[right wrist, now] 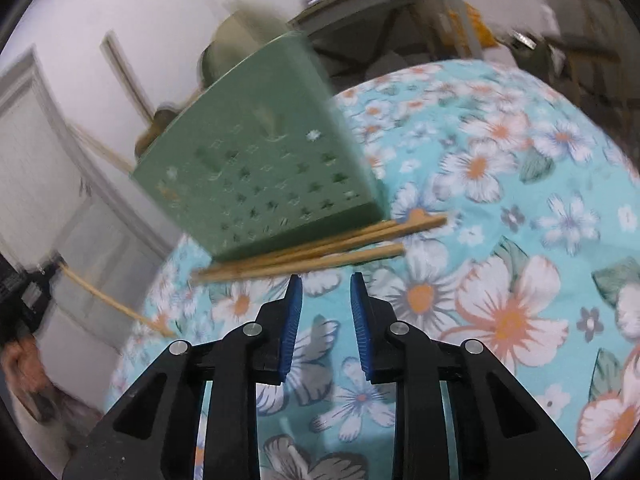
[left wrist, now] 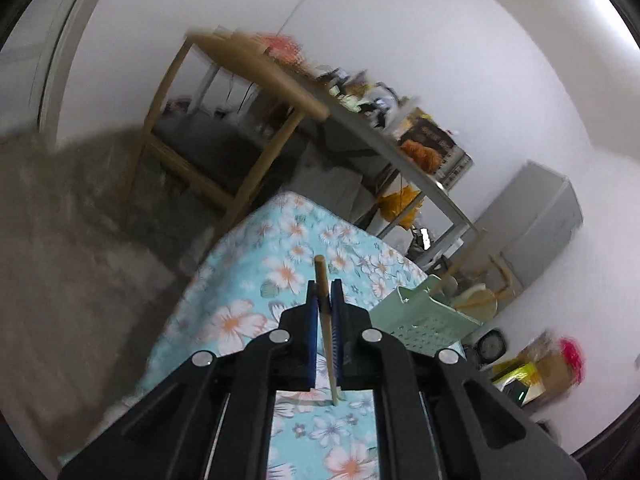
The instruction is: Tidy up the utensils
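Note:
My left gripper point(left wrist: 325, 292) is shut on a single wooden chopstick point(left wrist: 327, 344), which stands up between its blue pads above the floral tablecloth point(left wrist: 256, 280). To its right stands the pale green perforated utensil holder point(left wrist: 424, 316), with utensil handles poking out of it. In the right wrist view the same holder point(right wrist: 260, 168) is just ahead, and a bundle of wooden chopsticks point(right wrist: 320, 248) lies on the cloth against its base. My right gripper point(right wrist: 326, 280) hovers open just short of those chopsticks, with nothing between its pads. At the far left of that view a lifted chopstick point(right wrist: 116, 304) slants through the air.
The table ends close on the left point(left wrist: 188, 292), with grey floor beyond. A wooden chair point(left wrist: 224, 120), a cluttered grey table point(left wrist: 400, 148) and a grey cabinet point(left wrist: 544, 216) stand behind. A person's hand point(right wrist: 24, 360) shows at the left edge.

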